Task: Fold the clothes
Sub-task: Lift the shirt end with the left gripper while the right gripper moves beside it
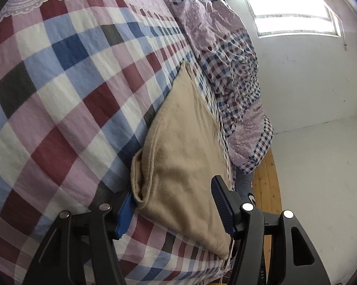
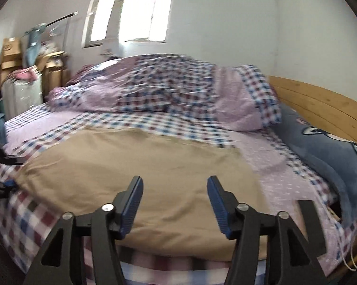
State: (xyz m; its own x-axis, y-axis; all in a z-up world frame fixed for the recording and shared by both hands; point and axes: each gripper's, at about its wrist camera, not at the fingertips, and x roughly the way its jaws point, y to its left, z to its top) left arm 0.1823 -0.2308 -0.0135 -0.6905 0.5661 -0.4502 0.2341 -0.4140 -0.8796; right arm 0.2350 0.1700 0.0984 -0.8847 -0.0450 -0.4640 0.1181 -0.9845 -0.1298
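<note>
A beige garment lies folded flat on the checked bedsheet. In the left wrist view its near corner sits between the wide-apart blue pads of my left gripper; the left pad rests beside the folded edge without pinching it. In the right wrist view the same beige garment spreads across the bed's front. My right gripper hovers open over its near edge with nothing between its fingers. The left gripper shows dark at the garment's left corner.
A crumpled checked quilt is heaped behind the garment. A blue-grey pillow lies along the wooden headboard at the right. Cardboard boxes and a clothes rack stand at the far left, under a bright window.
</note>
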